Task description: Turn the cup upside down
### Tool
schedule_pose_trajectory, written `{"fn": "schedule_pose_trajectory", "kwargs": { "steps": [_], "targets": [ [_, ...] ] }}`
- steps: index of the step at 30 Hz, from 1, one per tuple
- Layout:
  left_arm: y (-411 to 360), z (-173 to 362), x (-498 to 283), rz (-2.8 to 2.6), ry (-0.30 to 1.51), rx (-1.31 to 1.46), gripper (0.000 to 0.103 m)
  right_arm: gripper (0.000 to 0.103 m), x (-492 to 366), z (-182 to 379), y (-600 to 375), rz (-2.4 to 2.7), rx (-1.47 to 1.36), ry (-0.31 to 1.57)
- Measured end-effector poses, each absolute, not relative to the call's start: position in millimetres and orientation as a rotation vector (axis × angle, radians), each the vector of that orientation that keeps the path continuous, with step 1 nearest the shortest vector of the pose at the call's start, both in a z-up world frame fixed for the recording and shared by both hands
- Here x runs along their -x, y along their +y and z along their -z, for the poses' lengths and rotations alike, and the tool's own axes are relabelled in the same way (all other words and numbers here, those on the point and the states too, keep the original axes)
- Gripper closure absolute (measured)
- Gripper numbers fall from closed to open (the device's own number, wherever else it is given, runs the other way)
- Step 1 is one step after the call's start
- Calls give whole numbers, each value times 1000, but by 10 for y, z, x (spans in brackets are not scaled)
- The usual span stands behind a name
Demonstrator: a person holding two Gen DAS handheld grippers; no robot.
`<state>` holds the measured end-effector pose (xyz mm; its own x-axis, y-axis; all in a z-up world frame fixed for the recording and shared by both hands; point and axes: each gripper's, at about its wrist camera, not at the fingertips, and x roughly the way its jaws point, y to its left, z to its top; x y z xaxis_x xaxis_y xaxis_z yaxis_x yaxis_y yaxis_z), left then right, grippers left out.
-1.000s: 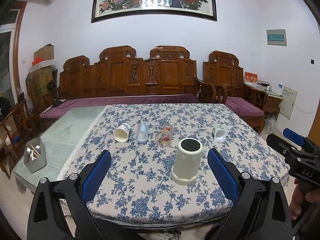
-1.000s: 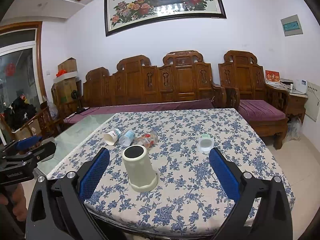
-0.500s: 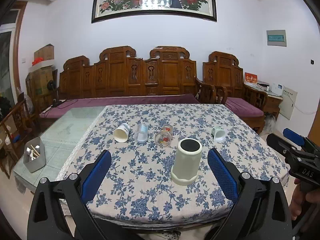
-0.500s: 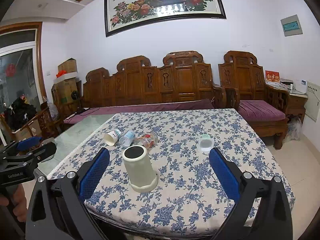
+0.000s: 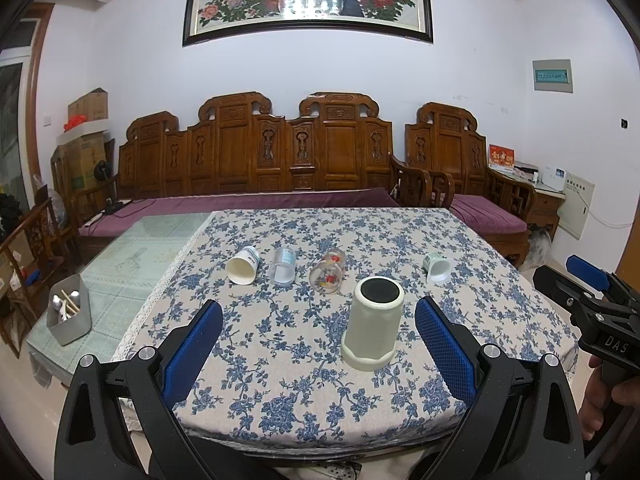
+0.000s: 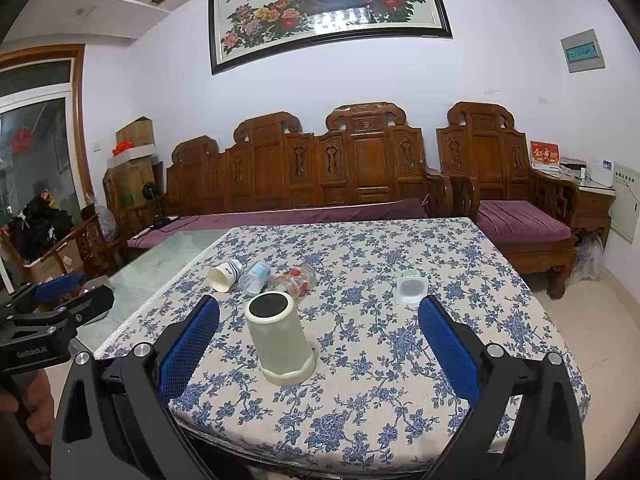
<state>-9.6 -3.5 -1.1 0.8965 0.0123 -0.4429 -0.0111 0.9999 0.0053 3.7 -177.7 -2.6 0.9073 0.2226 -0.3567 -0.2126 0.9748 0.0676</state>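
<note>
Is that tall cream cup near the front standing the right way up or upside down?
Upside down, it seems. The cream cup stands upright on its flared wider rim on the tablecloth, with a closed dark disc, apparently its base, on top.

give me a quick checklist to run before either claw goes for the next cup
1. Cream cup near the front edge stands wide end down, dark flat end up, apparently flipped: ok.
2. Left claw open, holding nothing: ok.
3. Right claw open, holding nothing: ok.
4. Cups left to flip: white paper cup, clear cup, floral glass and small green-based cup all lie on their sides: not ok.
5. Room between the three left cups for a finger: cannot tell.
6. Tablecloth flat around the cups: ok.
</note>
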Motion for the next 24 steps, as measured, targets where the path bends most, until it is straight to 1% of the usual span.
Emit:
{"fn": "schedule_pose_trajectory", "kwargs": {
  "steps": [24],
  "targets": [
    [-50,25,93,-8,460,0,10,3,-12,-8,-1775,-223,-25,367]
  ]
}}
